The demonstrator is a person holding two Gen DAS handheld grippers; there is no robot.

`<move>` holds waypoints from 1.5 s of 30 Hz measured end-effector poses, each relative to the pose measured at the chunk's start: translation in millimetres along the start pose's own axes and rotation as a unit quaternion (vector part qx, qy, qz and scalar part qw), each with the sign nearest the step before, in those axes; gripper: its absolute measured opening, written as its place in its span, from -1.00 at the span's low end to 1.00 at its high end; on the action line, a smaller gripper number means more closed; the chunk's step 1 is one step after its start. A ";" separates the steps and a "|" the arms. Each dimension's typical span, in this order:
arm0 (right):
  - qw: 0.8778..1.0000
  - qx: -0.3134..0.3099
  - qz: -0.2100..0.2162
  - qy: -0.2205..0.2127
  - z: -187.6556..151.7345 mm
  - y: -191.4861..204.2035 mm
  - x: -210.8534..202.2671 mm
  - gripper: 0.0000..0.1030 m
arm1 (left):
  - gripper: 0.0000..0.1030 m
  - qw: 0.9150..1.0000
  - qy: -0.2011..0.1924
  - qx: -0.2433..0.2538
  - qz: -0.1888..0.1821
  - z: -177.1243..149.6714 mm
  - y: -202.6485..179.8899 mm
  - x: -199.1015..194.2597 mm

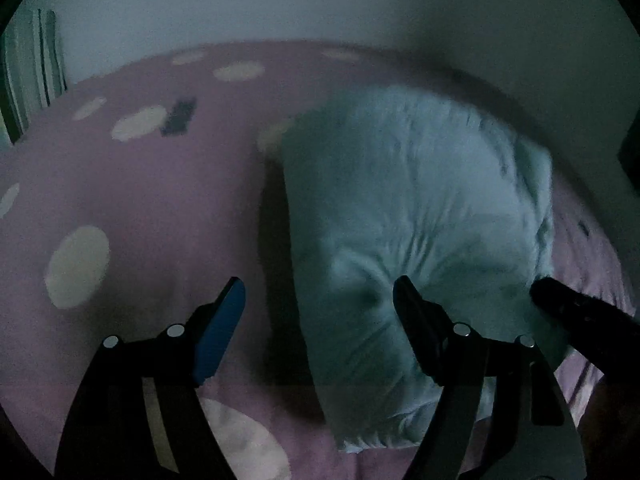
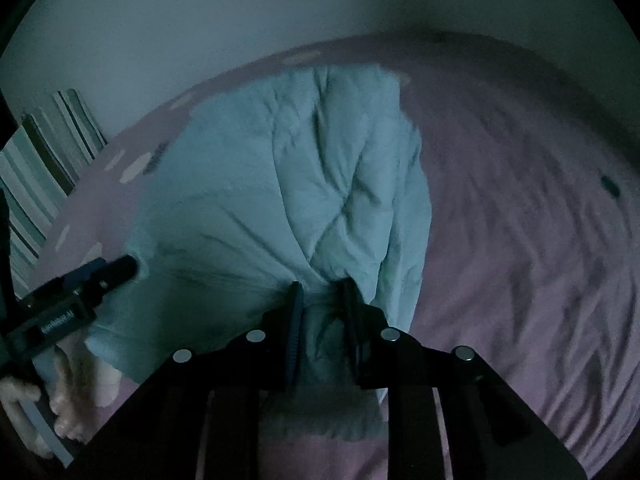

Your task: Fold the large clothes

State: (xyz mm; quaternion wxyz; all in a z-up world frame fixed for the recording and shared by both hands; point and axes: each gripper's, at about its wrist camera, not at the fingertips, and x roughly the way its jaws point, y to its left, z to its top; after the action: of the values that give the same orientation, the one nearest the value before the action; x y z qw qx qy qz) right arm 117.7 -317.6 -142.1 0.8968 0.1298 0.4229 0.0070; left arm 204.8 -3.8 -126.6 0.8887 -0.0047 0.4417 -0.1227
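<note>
Striped cushion (image 2: 44,168) beside wall (image 2: 200,20) — dotted bedsheet (image 1: 140,200)

Bedroom, home: bed (image 1: 160,200) with pink spotted cover, striped pillow (image 2: 44,160) at its edge, plain pale wall (image 1: 280,0) behind
</note>
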 end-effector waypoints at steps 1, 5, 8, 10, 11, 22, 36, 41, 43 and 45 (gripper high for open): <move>1.000 0.000 0.002 -0.008 4.5 0.2 -4.5 -0.59 | 0.48 1.000 -0.013 -0.002 -0.001 7.0 1.8 -6.6; 0.999 -0.005 -0.006 -0.042 40.4 -2.9 -11.8 -0.59 | 0.48 0.999 -0.032 0.013 0.006 38.7 -1.4 -3.8; 0.998 0.000 -0.011 -0.056 66.8 -9.3 1.5 -0.58 | 0.44 0.999 -0.038 0.023 0.007 61.5 -7.0 10.0; 0.999 -0.001 -0.009 -0.053 75.6 -11.4 14.2 -0.58 | 0.42 0.999 -0.033 0.037 0.005 72.9 -14.8 23.5; 0.999 -0.005 -0.008 -0.045 79.9 -13.6 25.6 -0.58 | 0.41 0.999 -0.029 0.044 0.009 76.6 -18.4 31.3; 0.999 0.000 -0.018 0.044 75.4 -23.1 97.7 -0.58 | 0.26 0.992 0.049 0.092 0.069 69.8 -44.2 95.3; 0.999 -0.005 -0.039 0.030 69.1 -21.1 114.5 -0.60 | 0.28 0.995 0.071 0.060 0.039 66.8 -28.7 119.1; 0.999 -0.010 -0.036 0.013 67.2 -22.4 103.7 -0.57 | 0.31 0.996 0.056 0.057 0.030 64.9 -29.4 107.8; 0.999 -0.008 -0.036 0.006 65.0 -20.4 97.2 -0.54 | 0.38 0.997 0.046 0.057 0.034 64.5 -29.3 102.3; 0.999 -0.008 -0.038 -0.004 63.8 -19.9 88.0 -0.36 | 0.43 0.997 0.038 0.056 0.035 63.4 -28.7 95.4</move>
State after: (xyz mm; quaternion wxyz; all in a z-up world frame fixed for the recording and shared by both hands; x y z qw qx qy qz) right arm 220.9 -340.5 -174.6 0.8993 0.1064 0.4234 -0.0240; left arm 303.8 -59.2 -159.4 0.8740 0.0649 0.4674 -0.1162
